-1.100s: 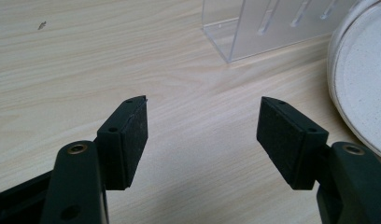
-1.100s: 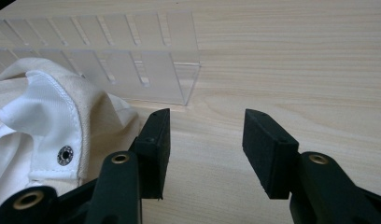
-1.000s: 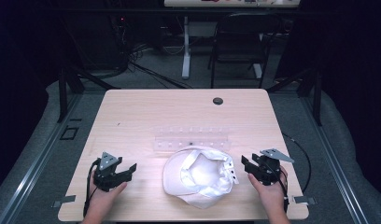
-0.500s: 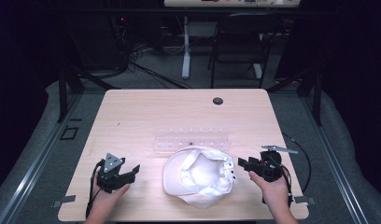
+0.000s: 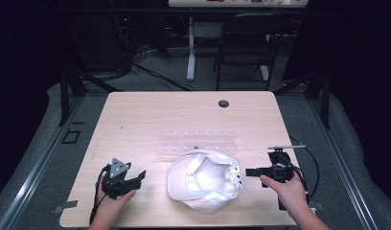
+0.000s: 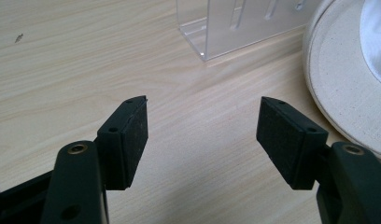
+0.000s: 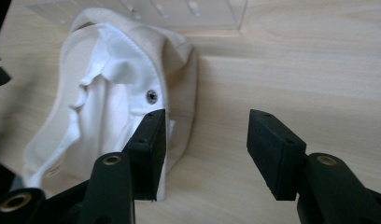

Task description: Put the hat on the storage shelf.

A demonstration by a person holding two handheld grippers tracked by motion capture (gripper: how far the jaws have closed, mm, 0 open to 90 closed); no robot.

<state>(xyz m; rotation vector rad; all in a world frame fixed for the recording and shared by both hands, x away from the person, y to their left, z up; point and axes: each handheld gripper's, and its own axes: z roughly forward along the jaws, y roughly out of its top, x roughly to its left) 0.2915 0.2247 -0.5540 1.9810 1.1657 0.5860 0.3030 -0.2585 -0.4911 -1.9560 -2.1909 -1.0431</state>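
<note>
A white cap (image 5: pixel 205 179) lies upside down near the front middle of the table, its lining facing up. Behind it lies a clear plastic rack (image 5: pixel 196 143). My left gripper (image 5: pixel 140 176) rests left of the cap, open, with bare wood between its jaws (image 6: pixel 202 126); the cap's brim (image 6: pixel 347 84) and the rack (image 6: pixel 244 23) lie ahead. My right gripper (image 5: pixel 249 172) hovers just right of the cap, pointing at it. Its jaws have just been opening and nothing is between them (image 7: pixel 207 140). The cap's back edge (image 7: pixel 109 93) lies beside its left jaw.
A round cable hole (image 5: pixel 224 103) sits near the table's far edge. Beyond the table (image 5: pixel 136 115) stand a dark chair (image 5: pixel 246 43) and a desk leg. The right gripper's cable (image 5: pixel 306 165) loops toward the right table edge. Bare wood surrounds the cap on both sides.
The right gripper has lifted a little beside the cap and rolled, its grey plate now edge-on, with its jaws wider. The left gripper has barely shifted.
</note>
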